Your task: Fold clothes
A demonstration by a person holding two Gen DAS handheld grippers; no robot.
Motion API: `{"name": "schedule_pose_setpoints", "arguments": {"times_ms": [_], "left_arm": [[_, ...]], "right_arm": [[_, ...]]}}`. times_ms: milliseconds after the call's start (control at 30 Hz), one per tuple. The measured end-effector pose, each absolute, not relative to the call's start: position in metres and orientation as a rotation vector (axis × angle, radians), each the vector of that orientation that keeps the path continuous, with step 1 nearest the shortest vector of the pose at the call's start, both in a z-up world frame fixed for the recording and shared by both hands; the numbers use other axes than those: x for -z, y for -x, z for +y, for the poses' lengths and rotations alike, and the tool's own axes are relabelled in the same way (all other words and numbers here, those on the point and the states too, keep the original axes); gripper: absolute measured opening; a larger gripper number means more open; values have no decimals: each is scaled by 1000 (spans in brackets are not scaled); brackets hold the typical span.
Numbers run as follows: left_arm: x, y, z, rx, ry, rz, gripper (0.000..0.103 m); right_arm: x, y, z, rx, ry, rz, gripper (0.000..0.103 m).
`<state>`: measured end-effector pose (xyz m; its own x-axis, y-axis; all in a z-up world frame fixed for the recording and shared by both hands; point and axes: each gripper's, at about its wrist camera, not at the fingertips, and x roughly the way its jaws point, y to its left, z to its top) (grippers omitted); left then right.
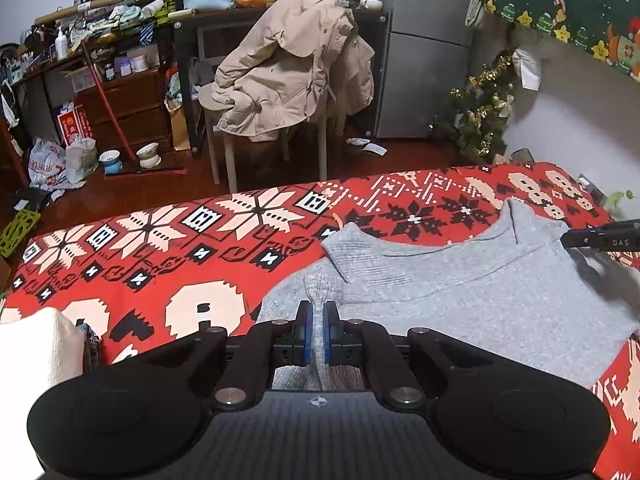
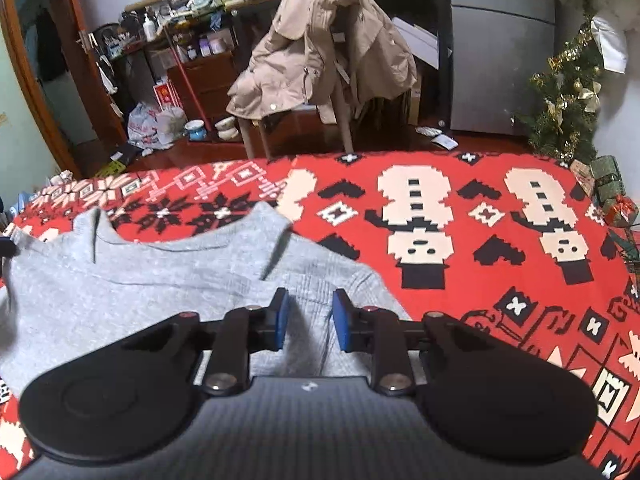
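A grey knit sweater (image 1: 472,284) lies on a red patterned blanket (image 1: 160,248), its collar toward the far edge. My left gripper (image 1: 317,312) is shut on a pinched ridge of the sweater's left side. In the right wrist view the sweater (image 2: 132,280) lies at the left. My right gripper (image 2: 310,306) is open, its blue pads either side of a raised fold at the sweater's right side. The right gripper's tip shows in the left wrist view (image 1: 600,238) over the sweater's far right part.
A chair draped with a beige coat (image 1: 292,68) stands beyond the blanket's far edge. A small Christmas tree (image 2: 568,100) and wrapped gifts (image 2: 612,192) sit at the right. A white cloth (image 1: 36,356) lies at the near left. Cluttered shelves (image 1: 100,32) line the back.
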<state>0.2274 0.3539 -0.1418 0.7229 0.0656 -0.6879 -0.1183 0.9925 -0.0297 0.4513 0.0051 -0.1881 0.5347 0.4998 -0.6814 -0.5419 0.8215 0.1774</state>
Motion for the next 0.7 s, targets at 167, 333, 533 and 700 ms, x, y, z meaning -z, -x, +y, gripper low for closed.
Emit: {"name": "schedule_pose_setpoints", "arguments": {"times_ms": [167,333,533,700], "left_arm": [[135,-215,348,-95,63,707,5],[114,-194,343,-94,35,604,5],[121,-212,350,-136,13,619,5],[159,-241,358,-162,7,746,5]], "right_arm": [[173,-433,2,-637,60,700,2],[138,-409,-13,-660,16,600,2],[114,-408,-21,-650,-16,532,2],[145,-436,-9,-609,26,641,2]]}}
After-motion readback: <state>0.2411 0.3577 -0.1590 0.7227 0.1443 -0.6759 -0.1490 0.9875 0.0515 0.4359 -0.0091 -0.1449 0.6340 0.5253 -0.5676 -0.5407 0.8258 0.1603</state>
